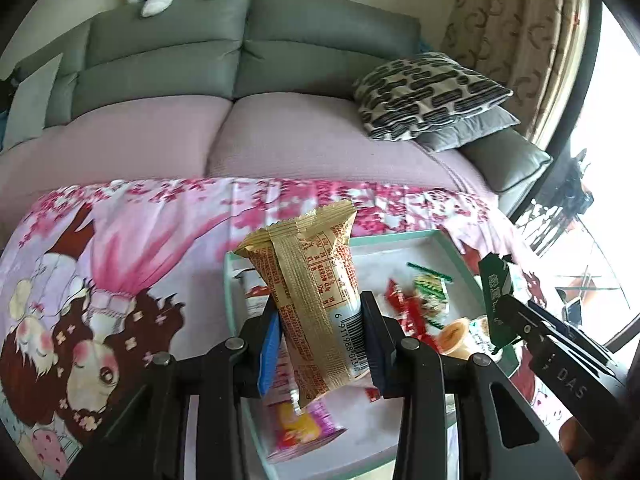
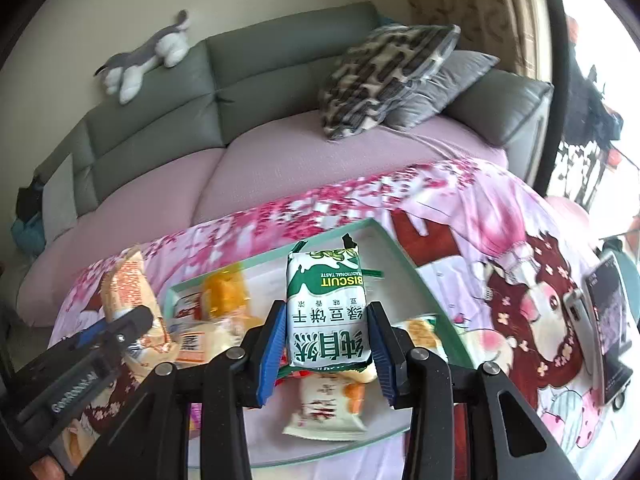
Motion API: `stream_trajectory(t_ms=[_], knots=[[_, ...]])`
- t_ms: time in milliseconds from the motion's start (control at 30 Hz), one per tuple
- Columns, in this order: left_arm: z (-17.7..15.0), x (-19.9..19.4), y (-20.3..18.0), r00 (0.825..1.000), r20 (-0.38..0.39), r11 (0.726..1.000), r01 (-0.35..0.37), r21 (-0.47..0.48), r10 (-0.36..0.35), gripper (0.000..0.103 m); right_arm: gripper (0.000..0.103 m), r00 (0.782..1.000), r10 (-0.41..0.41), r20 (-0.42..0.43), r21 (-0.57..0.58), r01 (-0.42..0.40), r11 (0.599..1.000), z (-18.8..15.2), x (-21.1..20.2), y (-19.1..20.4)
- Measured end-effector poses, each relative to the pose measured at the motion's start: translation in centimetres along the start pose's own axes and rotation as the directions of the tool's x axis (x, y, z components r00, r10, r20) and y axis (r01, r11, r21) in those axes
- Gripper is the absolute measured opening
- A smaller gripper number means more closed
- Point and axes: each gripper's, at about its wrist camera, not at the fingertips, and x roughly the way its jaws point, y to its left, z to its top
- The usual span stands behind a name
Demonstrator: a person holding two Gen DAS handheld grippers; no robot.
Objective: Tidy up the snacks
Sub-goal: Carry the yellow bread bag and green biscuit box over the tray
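**Two snacks lifted over the tray**

The mint-rimmed tray [image 1: 452, 245] sat on the cartoon-print cloth [image 1: 132, 248] covering the tabletop, near its far edge, and held loose packets: a red-wrapped sweet [image 1: 404, 304], an orange jelly cup [image 1: 454, 336], a pink packet [image 1: 308, 428]. Bare cloth lay left of the tray. My left hand-held gripper [image 1: 320, 344] pinched a gold wafer packet [image 1: 308, 292] upright above the tray; my right hand-held gripper [image 2: 326, 344] clamped a green biscuit pack [image 2: 326, 312] likewise.

Daylight is pouring in from the window [image 1: 608, 168] at the right of both frames, blowing out to white there. Fisheye distortion is bending the sofa [image 1: 248, 60] and darkening the corners. Loose snacks [image 1: 416, 312] are blurring slightly.
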Motion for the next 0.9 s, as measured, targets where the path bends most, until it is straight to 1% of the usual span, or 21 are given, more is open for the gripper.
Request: stream_trajectory(t_ms=[133,233,333,433,500,667,800,900], knots=[[0.3,0.8,-0.1,1.0,-0.008,1.0,0.005,0.005,-0.005,0.039,0.042,1.0,0.017,-0.006,0.018,-0.017,1.0,0.2,0.9,-0.6],[1.1,1.5,0.9,1.0,-0.009,1.0,0.0,-0.017,0.0,0.039,0.042,0.999,0.033,-0.009,0.016,-0.033,0.999,0.2,1.8,-0.3],[1.9,2.4,1.9,0.999,-0.016,0.999,-0.028,-0.017,0.028,0.039,0.042,0.999,0.039,-0.02,0.011,-0.039,0.999,0.2,2.9,0.1],[2.6,3.3,3.3,0.999,-0.03,0.999,-0.018,-0.049,0.016,0.039,0.042,0.999,0.048,-0.023,0.009,-0.048,0.999,0.3,3.8,0.4],[2.9,4.3,4.2,0.998,-0.053,0.998,-0.018,-0.063,0.014,0.039,0.042,0.998,0.056,-0.02,0.001,-0.056,0.998,0.3,4.2,0.7],[2.7,6.5,5.0,0.995,-0.1,0.996,-0.011,-0.09,0.002,0.039,0.042,0.997,0.068,-0.023,-0.028,-0.068,0.997,0.3,4.8,1.7],[2.1,7.9,4.7,0.99,-0.138,0.996,-0.004,-0.087,-0.008,0.038,0.042,0.997,0.065,-0.041,-0.03,-0.066,0.997,0.1,5.6,1.9],[1.8,8.3,4.3,0.989,-0.149,0.997,0.008,-0.083,-0.021,0.039,0.042,0.997,0.054,-0.053,-0.034,-0.056,0.998,0.0,5.9,1.9]])
